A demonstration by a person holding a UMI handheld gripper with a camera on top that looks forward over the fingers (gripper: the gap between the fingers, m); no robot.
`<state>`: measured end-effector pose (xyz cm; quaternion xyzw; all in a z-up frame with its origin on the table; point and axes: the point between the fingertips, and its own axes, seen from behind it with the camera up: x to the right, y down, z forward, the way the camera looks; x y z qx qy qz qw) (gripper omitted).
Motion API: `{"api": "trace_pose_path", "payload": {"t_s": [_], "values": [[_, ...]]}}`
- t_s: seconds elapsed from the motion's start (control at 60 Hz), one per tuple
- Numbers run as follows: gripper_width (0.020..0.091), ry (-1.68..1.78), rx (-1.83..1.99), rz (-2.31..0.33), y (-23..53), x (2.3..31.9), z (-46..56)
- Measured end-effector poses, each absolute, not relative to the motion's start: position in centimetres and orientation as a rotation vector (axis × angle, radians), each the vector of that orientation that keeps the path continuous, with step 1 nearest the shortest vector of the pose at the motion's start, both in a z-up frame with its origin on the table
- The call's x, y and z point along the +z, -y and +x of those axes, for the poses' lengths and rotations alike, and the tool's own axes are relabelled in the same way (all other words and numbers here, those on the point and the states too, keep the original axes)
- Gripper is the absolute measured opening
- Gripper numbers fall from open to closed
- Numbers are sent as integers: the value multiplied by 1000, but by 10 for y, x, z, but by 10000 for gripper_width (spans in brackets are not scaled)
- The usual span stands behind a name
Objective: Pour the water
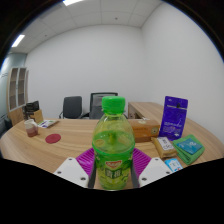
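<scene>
Gripper view, office room, one moment recorded.

Bottle (pixel 113 146): clear plastic, yellow-green drink inside, green cap, green label with lettering too small to read. It stood upright between the two fingers of the gripper (pixel 113 168), close to the camera. The purple pads (pixel 86 160) lay against the bottle's lower sides, left and right, with no gap visible; the claw was closed upon the bottle.

Table (pixel 40 143): pale wood, curved edge, extending behind the bottle and to both sides of it.

Purple pouch (pixel 174 116): upright, right of the bottle and farther back.

Small packets (pixel 183 149): several, teal and white among them, lying on the table right of the bottle, nearer than the pouch. Contents could not be told.

Orange box (pixel 146 129): just right of the bottle, behind it.

Red disc (pixel 53 139): flat on the table, left of the bottle.

Dark objects (pixel 32 112): far left of the bottle, at the table's back edge; kind unclear.

Chairs (pixel 87 105): two, dark, behind the bottle beyond the table, against a white wall.
</scene>
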<state>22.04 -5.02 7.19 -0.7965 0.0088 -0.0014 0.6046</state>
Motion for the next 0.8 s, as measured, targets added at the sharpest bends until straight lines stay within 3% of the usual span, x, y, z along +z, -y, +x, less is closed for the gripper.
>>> {"api": "trace_pose_path", "payload": {"t_s": [0.233,0.55,0.8], "values": [[389,-22,-22,-1814,49,74,221],[388,20,-243,-1896,41,73,247],[390,509,-627,-1896,-14,112,167]]}}
